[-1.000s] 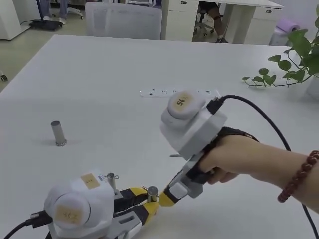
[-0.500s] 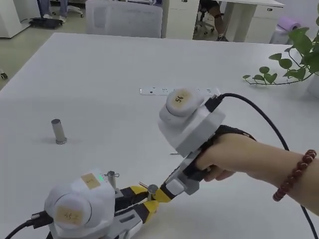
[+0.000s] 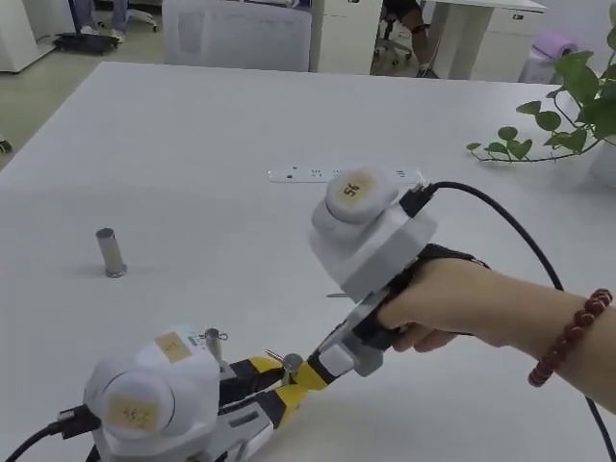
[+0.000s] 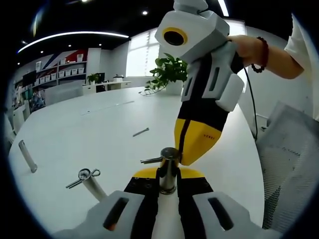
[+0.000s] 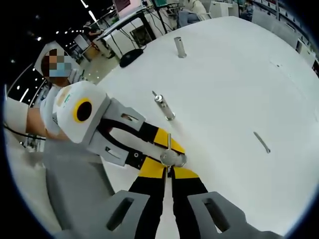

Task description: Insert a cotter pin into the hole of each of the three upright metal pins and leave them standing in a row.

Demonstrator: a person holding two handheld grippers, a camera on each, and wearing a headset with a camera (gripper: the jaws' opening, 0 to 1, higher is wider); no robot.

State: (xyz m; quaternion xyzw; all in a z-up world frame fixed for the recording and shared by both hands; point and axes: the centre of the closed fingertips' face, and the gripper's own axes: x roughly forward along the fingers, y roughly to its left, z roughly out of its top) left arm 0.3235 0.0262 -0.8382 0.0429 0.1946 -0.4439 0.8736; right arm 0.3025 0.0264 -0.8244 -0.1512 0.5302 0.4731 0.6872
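Note:
My left gripper [image 3: 281,381] [image 4: 168,183] is shut on an upright metal pin [image 3: 292,364] [image 4: 168,168] near the table's front edge. My right gripper [image 3: 310,375] [image 5: 168,175] comes in from the right, shut on a cotter pin [image 4: 151,160] [image 5: 168,140]. That cotter pin passes through the held pin's hole, and its tip pokes out on the far side. Just left stands a second metal pin [image 3: 213,343] [image 4: 90,180] [image 5: 164,105] with a cotter pin through its top. A third, bare pin [image 3: 111,252] [image 4: 27,156] [image 5: 178,47] stands alone further left.
A loose cotter pin [image 3: 337,295] [image 4: 140,132] [image 5: 261,142] lies on the white table behind the grippers. A white power strip [image 3: 337,175] lies mid-table, a potted plant [image 3: 568,106] is at the far right, and a chair [image 3: 236,38] stands at the far edge.
The cotter pin's tip sticks out slightly further from the held pin. Both grippers have stayed almost in place, and the head view has shifted a little.

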